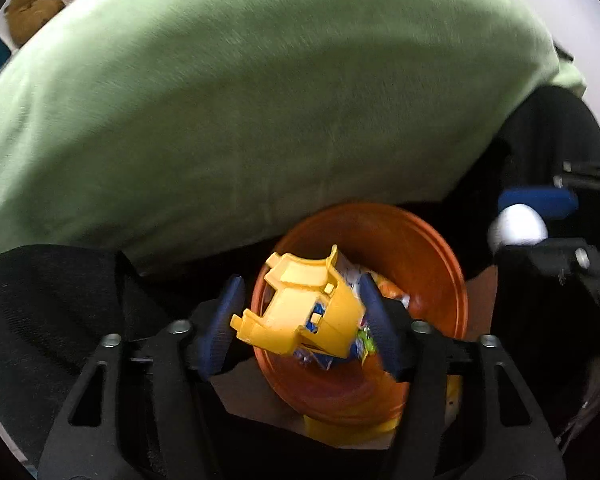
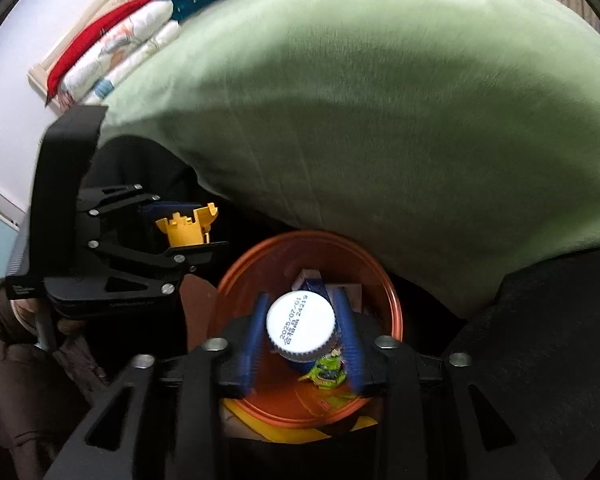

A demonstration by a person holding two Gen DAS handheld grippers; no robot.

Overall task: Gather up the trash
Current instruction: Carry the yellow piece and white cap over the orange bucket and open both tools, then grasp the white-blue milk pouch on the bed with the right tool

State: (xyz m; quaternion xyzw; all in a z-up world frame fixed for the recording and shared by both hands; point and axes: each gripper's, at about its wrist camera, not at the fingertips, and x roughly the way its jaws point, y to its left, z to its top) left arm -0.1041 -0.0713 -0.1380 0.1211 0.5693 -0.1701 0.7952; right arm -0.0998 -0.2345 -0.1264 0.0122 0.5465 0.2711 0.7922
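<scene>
Both grippers above an orange bin [image 1: 428,248] beside a green cushion [image 1: 260,112].

Left gripper [image 1: 300,324]: jaws apart, a yellow plastic piece [image 1: 300,312] between the pads, contact unclear. Right gripper [image 2: 300,340]: jaws apart, a white cap [image 2: 300,326] between them over the bin, among wrappers [image 2: 326,374].

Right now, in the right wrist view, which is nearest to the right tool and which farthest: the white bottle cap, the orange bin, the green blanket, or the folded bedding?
1. White bottle cap: between the right tool's fingers.
2. Orange bin: just below, around the cap.
3. Green blanket: beyond the bin, above.
4. Folded bedding: far upper left.
</scene>
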